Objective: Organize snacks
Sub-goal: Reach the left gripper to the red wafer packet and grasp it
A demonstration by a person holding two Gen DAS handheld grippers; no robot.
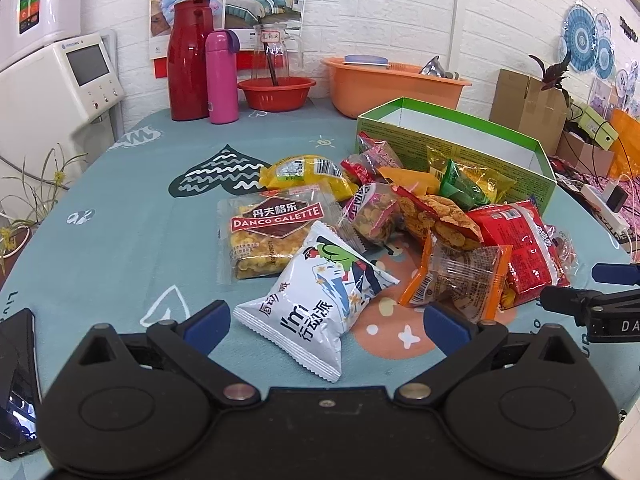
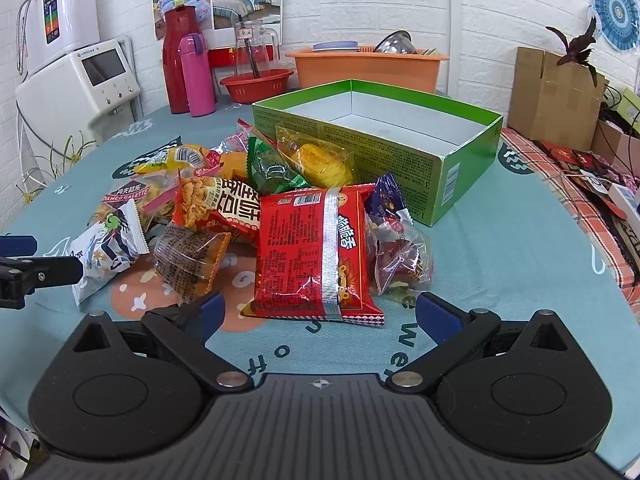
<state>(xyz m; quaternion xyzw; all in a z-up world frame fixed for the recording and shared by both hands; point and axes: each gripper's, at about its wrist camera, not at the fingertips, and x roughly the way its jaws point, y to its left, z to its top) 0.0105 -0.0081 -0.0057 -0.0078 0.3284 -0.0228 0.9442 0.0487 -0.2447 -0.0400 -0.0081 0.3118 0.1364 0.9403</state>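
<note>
Several snack packets lie piled on the teal tablecloth in front of an empty green box (image 1: 460, 140) (image 2: 400, 128). My left gripper (image 1: 326, 322) is open, its blue fingertips straddling the near end of a white "I'm" packet (image 1: 320, 300) (image 2: 106, 252). My right gripper (image 2: 318, 314) is open too, just short of the near edge of a big red packet (image 2: 316, 252) (image 1: 520, 240). A Danco Galette packet (image 1: 272, 232), an orange-edged clear packet (image 1: 460, 280) (image 2: 188, 260), a yellow packet (image 1: 308, 174) and a green packet (image 2: 272, 170) lie among the pile.
At the table's back stand a red flask (image 1: 188, 60), a pink bottle (image 1: 221, 76), a glass jug in a red bowl (image 1: 276, 92) and an orange basin (image 1: 384, 84). A phone (image 1: 16, 384) lies at the near left. Cardboard boxes (image 2: 552, 92) sit off to the right.
</note>
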